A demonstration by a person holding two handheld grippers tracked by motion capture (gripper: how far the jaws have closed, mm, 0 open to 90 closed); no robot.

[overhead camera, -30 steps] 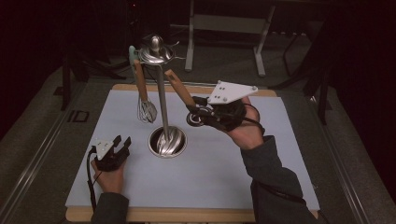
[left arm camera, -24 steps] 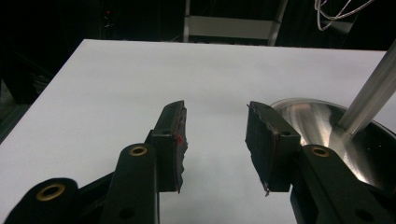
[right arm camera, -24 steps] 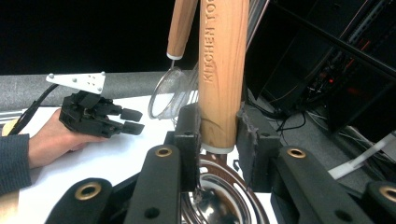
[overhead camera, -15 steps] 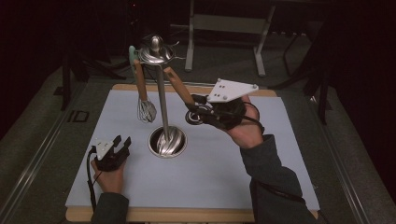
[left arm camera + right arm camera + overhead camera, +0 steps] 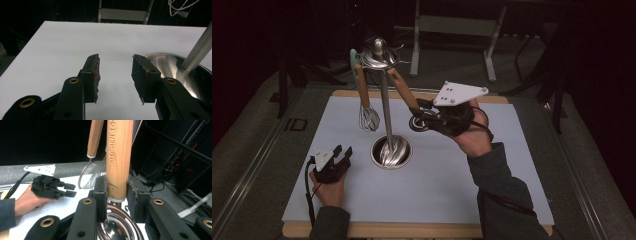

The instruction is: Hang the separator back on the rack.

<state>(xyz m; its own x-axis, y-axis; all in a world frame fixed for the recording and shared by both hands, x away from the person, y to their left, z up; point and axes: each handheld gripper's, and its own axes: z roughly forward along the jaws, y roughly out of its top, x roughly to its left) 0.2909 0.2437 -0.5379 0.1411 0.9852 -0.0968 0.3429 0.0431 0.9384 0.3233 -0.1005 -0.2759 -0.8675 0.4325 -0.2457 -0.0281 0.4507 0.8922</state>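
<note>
Unhooking step: my right gripper (image 5: 116,192) clamps the ladle's wooden handle (image 5: 117,160), hanging from the rack (image 5: 380,56) near the board's far edge; next I lift it clear. Left gripper (image 5: 115,75) rests open.

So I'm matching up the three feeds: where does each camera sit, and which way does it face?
High view: above the person's side, looking forward and down on the table; both forearms show.
Left gripper view: on the left tongs, facing the stand's base between open jaws.
Right gripper view: on the right tongs, clamped on a wooden handle.
Shared: the right gripper view and the high view both show the left tongs.
</note>
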